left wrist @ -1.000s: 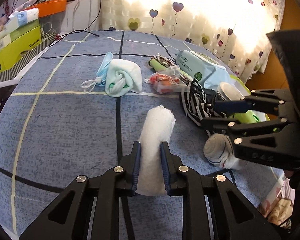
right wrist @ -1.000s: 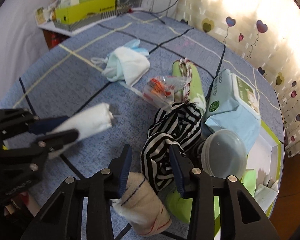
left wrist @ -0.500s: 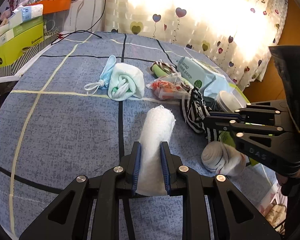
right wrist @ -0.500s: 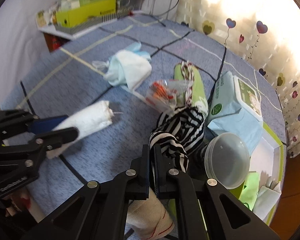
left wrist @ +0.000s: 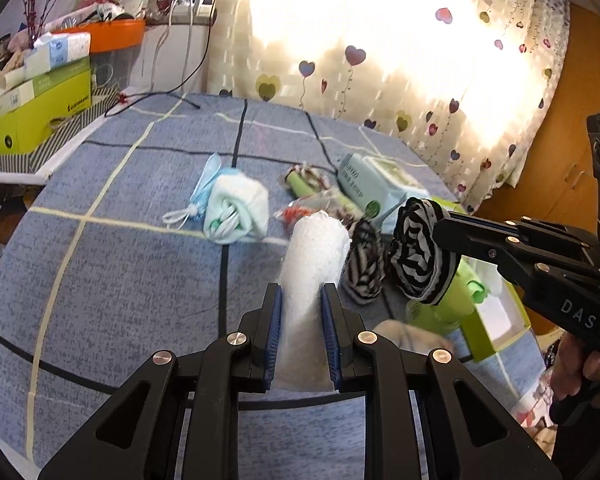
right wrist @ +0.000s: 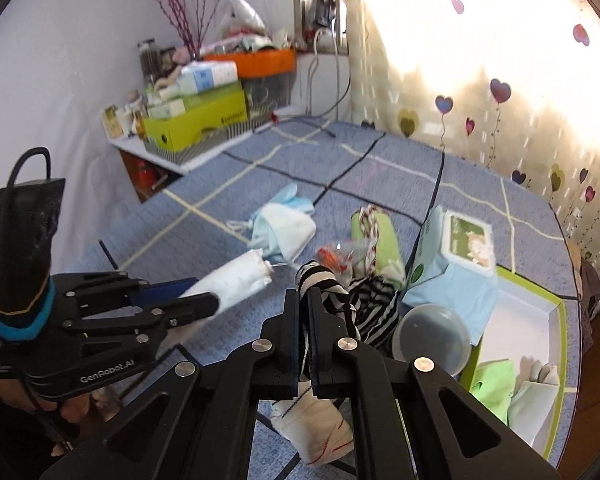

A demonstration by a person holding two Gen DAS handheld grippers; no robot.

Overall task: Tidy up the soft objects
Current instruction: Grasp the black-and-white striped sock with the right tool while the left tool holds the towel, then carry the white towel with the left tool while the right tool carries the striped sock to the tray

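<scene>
Left wrist view, left gripper (left wrist: 300, 332): low centre of the frame; jaws clamped on a rolled white fluffy towel (left wrist: 314, 264) that sticks forward and clear of the blue checked bedspread (left wrist: 112, 280).
Left wrist view, right gripper (left wrist: 450, 236): enters from the right edge; jaws pinched tight on a black-and-white striped cloth (left wrist: 418, 256), which bunches at the tips while a tail hangs toward the bed at centre.
Left wrist view, other soft things: a pale mint folded cloth (left wrist: 236, 212) with a blue face mask (left wrist: 208, 176) lies at upper centre; a pale blue wet-wipe pack (left wrist: 374, 188) sits right of centre.
Right wrist view, right gripper (right wrist: 304, 320): low centre; closed on the striped cloth, whose loose end trails right toward a round clear plastic lid (right wrist: 432, 340).
Right wrist view, left gripper (right wrist: 196, 294): at left, gripping the white towel.
Right wrist view, destination: a green-rimmed white box (right wrist: 540, 332) at lower right, already holding light cloths, looks like the likely bin.
Right wrist view, below the jaws: a white sock with red stripes (right wrist: 320, 428) lies on the bed.
Doing it well: lift until the striped tail clears the lid and sock, then carry it over the box rim before letting go; keep both grips firm.
</scene>
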